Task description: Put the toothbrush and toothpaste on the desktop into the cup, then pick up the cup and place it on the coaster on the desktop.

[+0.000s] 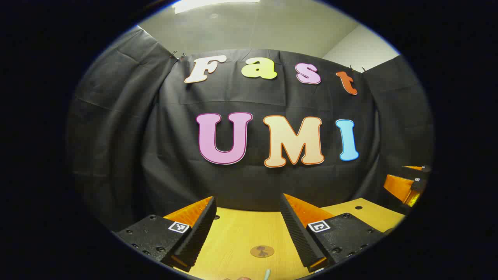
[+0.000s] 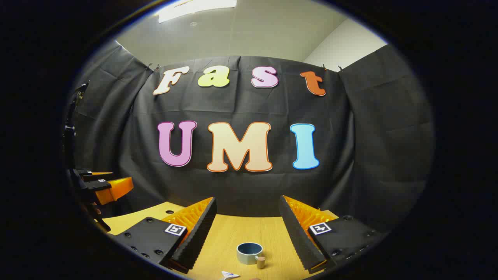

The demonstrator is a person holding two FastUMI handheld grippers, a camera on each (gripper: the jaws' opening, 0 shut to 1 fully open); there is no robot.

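Both grippers hover above the wooden desktop (image 2: 241, 233), jaws spread, holding nothing: left gripper (image 1: 249, 217), right gripper (image 2: 249, 217). Empty cup (image 2: 249, 252) stands on the desktop below the right gripper; round coaster (image 1: 262, 251) lies below the left. Toothpaste tip (image 2: 229, 275) sits near the cup, toothbrush end (image 1: 267, 274) near the coaster.

Matt light wood-grain desktop (image 2: 241, 233), glossy glazed cup (image 2: 249, 252), ridged rough fingers (image 2: 194, 237).

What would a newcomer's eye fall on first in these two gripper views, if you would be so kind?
Probably the two grippers held up over the wooden desktop, both open with nothing between their fingers: the left gripper looks down at a small round coaster, and the right gripper looks at a blue-grey cup with a wooden handle. Close behind comes the black cloth wall that fills the background.
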